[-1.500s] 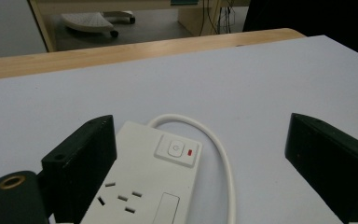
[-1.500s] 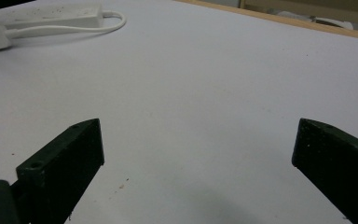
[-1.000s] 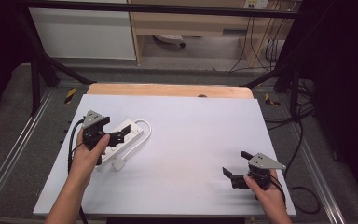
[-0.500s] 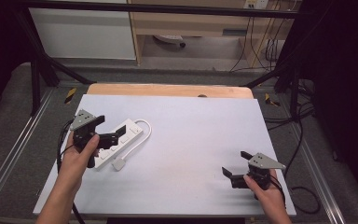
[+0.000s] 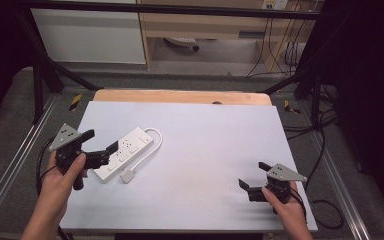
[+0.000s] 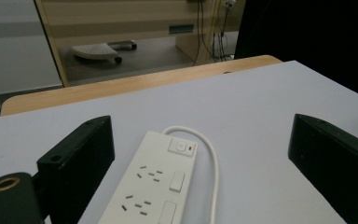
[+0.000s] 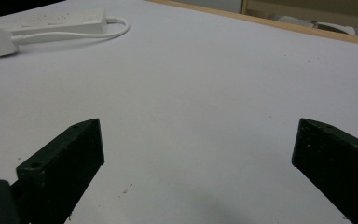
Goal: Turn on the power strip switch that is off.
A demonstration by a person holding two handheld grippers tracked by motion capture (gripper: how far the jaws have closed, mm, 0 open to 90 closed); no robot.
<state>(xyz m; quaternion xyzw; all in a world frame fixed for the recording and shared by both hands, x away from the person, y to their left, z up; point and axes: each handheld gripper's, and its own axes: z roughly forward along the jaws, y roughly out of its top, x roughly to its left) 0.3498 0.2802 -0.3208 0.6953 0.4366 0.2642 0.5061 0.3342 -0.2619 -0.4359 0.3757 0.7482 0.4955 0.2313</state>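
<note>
A white power strip (image 5: 124, 153) was seen lying flat on the pale table top (image 5: 210, 150), left of centre in the high view, its cable (image 5: 150, 145) looped round from the far end and the white plug (image 5: 128, 175) laid just beside its near end. The left gripper (image 5: 100, 146) was held at the left of that frame, jaws spread wide, one on either side of the strip's near end without any contact being visible; in the left gripper view the strip's sockets and switch (image 6: 182, 147) were framed between the jaws. The right gripper (image 5: 254, 182) was held at the lower right, well apart from the strip, jaws likewise spread wide over bare table.
</note>
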